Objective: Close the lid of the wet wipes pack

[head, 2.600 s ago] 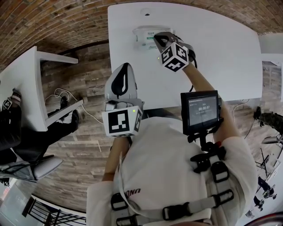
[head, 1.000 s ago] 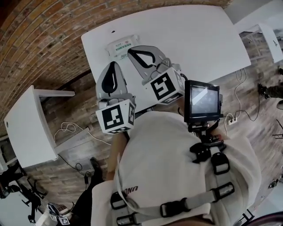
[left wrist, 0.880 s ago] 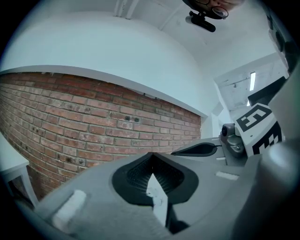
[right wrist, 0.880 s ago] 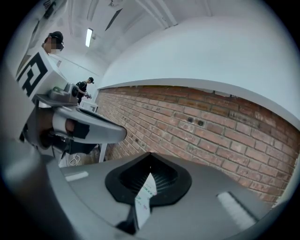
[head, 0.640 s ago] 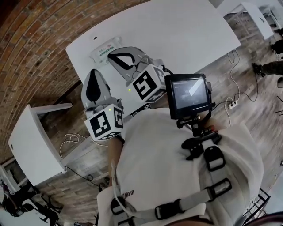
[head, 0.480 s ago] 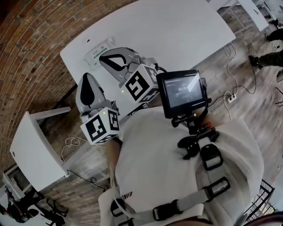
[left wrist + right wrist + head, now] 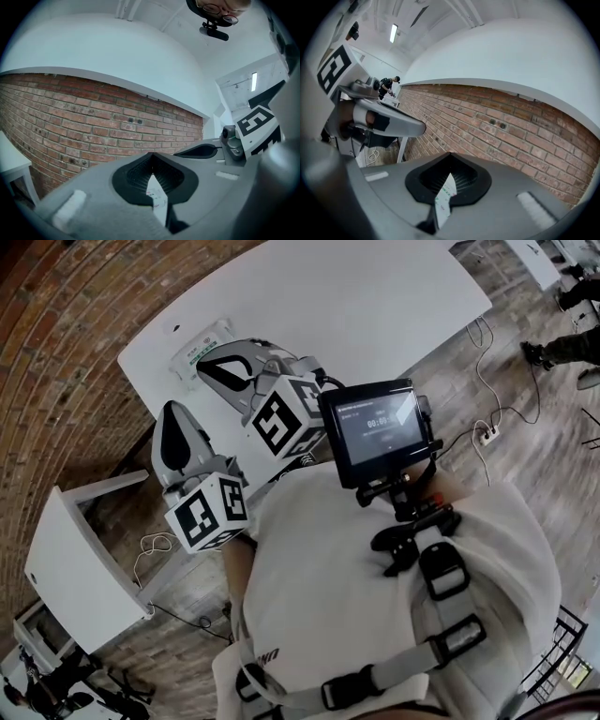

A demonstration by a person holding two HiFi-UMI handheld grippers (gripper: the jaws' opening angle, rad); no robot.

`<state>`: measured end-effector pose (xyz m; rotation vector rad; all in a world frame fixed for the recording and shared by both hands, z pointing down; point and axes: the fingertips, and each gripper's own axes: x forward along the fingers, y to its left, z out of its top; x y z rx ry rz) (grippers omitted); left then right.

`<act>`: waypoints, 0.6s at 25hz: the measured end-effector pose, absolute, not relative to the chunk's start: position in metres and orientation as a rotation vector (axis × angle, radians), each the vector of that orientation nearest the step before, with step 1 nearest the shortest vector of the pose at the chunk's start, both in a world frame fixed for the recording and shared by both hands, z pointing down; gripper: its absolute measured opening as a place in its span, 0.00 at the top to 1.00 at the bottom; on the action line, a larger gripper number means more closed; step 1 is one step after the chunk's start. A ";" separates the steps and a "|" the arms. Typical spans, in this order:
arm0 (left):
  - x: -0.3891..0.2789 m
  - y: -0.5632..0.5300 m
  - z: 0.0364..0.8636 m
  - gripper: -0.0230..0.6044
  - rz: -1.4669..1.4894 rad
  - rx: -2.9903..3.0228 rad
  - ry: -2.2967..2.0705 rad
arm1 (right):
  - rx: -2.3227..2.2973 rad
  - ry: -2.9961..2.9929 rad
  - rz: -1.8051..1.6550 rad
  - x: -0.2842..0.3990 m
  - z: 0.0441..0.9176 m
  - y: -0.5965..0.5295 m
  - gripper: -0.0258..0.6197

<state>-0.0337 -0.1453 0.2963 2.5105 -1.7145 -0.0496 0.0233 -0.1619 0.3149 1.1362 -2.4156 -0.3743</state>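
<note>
The wet wipes pack (image 7: 194,343), white with green print, lies on the white table (image 7: 375,296) near its far left corner. Whether its lid is down I cannot tell. My right gripper (image 7: 201,363) hovers just on the near side of the pack, jaws shut and holding nothing. My left gripper (image 7: 172,409) is lower left, off the table's edge, also shut and holding nothing. In the left gripper view the jaws (image 7: 152,171) meet, with the right gripper (image 7: 201,151) alongside. The right gripper view shows shut jaws (image 7: 450,176), with the left gripper (image 7: 389,123) beside them.
A small screen (image 7: 375,432) hangs on the person's chest harness. A second white table (image 7: 75,563) stands at the lower left over the brick-pattern floor. Cables and a socket strip (image 7: 486,435) lie on the floor to the right. Someone's feet (image 7: 562,351) show at the far right.
The right gripper has come off the wipes pack and drawn back beside the left one. The head view has swung, so the table now sits tilted at the upper left.
</note>
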 end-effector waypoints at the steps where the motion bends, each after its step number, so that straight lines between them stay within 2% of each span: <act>1: -0.033 -0.145 0.297 0.96 -0.050 2.511 -1.714 | 1.133 -2.414 -0.375 0.023 0.315 -0.162 0.95; 15: -0.034 -0.146 0.295 0.96 -0.055 2.511 -1.715 | 1.119 -2.412 -0.379 0.021 0.316 -0.162 0.95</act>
